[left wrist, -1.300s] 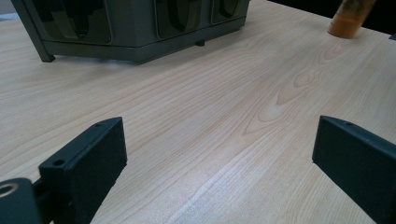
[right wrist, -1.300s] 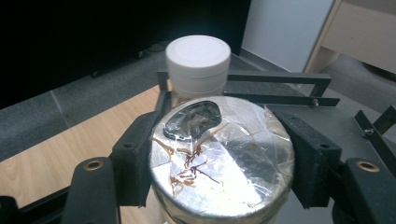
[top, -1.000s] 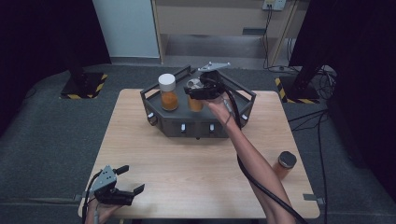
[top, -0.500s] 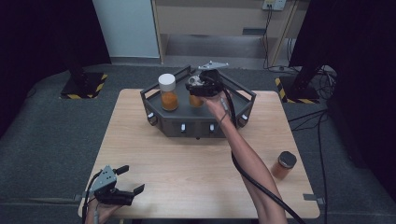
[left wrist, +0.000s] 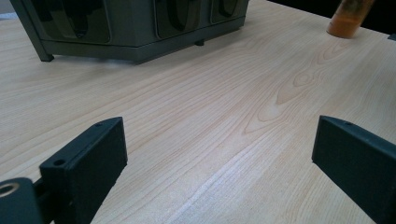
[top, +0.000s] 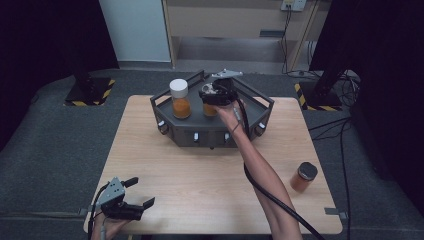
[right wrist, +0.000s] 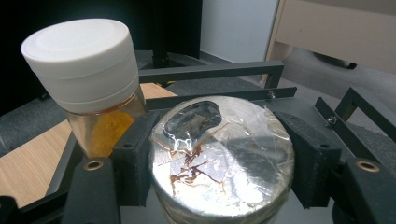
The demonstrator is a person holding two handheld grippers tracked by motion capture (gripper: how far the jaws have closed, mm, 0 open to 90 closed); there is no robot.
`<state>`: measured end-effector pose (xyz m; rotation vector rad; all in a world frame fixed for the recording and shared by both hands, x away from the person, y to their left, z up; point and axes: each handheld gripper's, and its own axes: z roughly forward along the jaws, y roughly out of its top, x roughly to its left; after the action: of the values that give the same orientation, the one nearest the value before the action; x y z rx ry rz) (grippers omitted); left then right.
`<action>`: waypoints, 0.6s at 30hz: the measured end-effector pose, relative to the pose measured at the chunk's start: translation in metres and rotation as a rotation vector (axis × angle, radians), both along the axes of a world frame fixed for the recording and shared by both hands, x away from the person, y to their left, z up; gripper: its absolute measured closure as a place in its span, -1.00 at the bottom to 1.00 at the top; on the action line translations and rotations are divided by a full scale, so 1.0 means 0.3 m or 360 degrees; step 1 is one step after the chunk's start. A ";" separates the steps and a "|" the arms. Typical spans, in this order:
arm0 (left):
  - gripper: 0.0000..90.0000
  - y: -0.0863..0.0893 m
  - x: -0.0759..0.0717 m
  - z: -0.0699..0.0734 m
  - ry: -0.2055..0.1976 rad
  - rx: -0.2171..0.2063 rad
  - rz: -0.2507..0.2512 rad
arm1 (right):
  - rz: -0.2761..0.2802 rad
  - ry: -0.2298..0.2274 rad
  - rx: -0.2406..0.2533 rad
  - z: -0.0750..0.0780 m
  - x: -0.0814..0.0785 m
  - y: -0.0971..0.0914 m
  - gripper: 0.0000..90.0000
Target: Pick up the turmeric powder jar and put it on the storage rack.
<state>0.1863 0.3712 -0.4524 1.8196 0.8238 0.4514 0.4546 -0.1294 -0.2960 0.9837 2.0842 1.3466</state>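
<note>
Over the dark grey angular metal rack (top: pixel 260 107) at the worktop's far side, the right tool (right wrist: pixel 219 154) is clamped on a foil-sealed jar of orange powder (right wrist: pixel 222 158), beside a white-capped jar of orange powder (top: pixel 180 99) standing in the rack. I judge the placing about half done: one jar seated, one being set in, and a dark-lidded orange jar (top: pixel 303 177) waiting at the right edge. The left tool (top: pixel 131 200) rests near the front corner, jaws apart on nothing. The light wooden worktop (top: pixel 200 170) stands on grey carpet (top: pixel 60 135), dark curtains around.
</note>
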 end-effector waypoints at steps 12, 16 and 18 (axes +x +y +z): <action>-0.95 -0.001 0.000 0.001 0.0001 0.0003 0.0001 | -0.0002 0.0010 0.0008 -0.029 0.005 0.013 -0.23; -0.95 -0.001 0.000 0.001 0.0001 0.0004 0.0000 | -0.0006 0.0018 0.0011 -0.037 0.007 0.011 -0.23; -0.95 -0.001 -0.001 0.001 0.0001 0.0004 0.0001 | -0.0009 0.0024 0.0012 -0.041 0.007 0.010 -0.23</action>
<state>0.1861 0.3710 -0.4521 1.8219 0.8244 0.4523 0.4568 -0.1263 -0.3082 1.0052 2.0871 1.3490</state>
